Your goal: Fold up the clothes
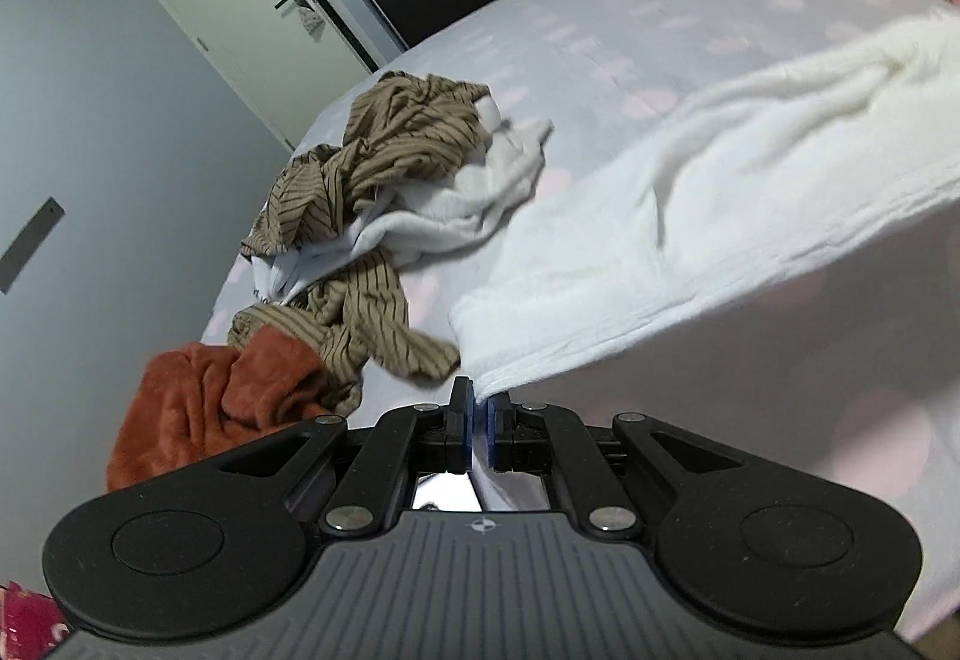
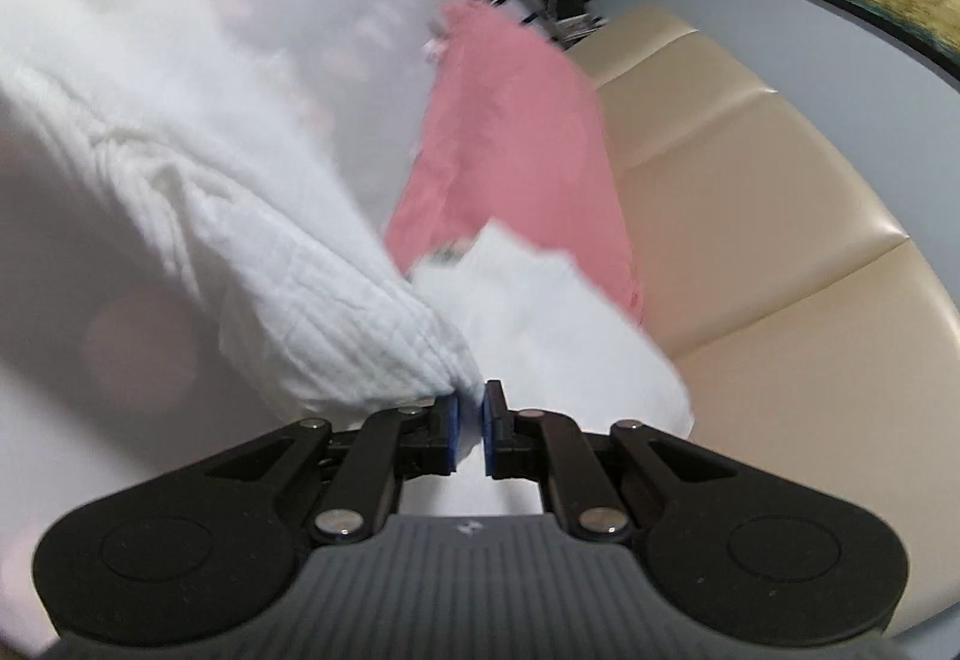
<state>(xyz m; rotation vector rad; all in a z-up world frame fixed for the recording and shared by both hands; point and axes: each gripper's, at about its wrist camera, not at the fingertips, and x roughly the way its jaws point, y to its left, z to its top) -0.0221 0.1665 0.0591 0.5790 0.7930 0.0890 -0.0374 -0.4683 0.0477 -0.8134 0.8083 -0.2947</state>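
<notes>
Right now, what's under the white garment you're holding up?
Under the white garment, the dotted bedsheet shows bare near its lifted edge. Farther in, the cloth covers the bed, so anything there is hidden.

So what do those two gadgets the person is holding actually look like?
Both look alike. The left gripper and right gripper each have two blue-padded fingers on black linkage arms with silver pivot bolts. Behind sit two round black lobes and a ribbed grey body with a small emblem. No cables, hands or sleeves show.
</notes>
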